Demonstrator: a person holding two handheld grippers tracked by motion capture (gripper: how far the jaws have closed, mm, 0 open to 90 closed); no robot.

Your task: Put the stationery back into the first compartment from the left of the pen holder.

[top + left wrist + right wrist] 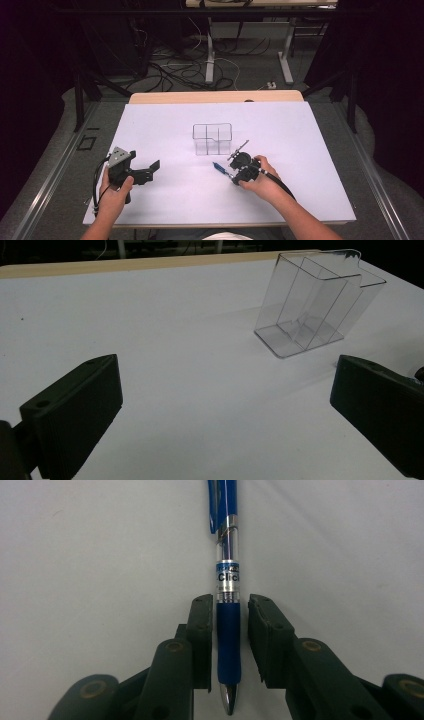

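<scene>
At lower left the left gripper (150, 169) gapes wide in its hand (114, 192); right of centre, the right gripper (229, 645) stands narrowly parted.

Dim, bluish cast; soft shadows; dark surroundings; slight blur, no glare.

A white desk (165, 200) carries a clear divided box (213, 138) near its middle. The left hand (114, 195) holds the left hand-held gripper (150, 170) well left of the box, its 2 jaws spread apart. The right hand (262, 182) holds the right hand-held gripper (229, 173) just below the box, at a blue pen (219, 167) lying on the desk. Cables (175, 70) lie on the floor beyond.
</scene>
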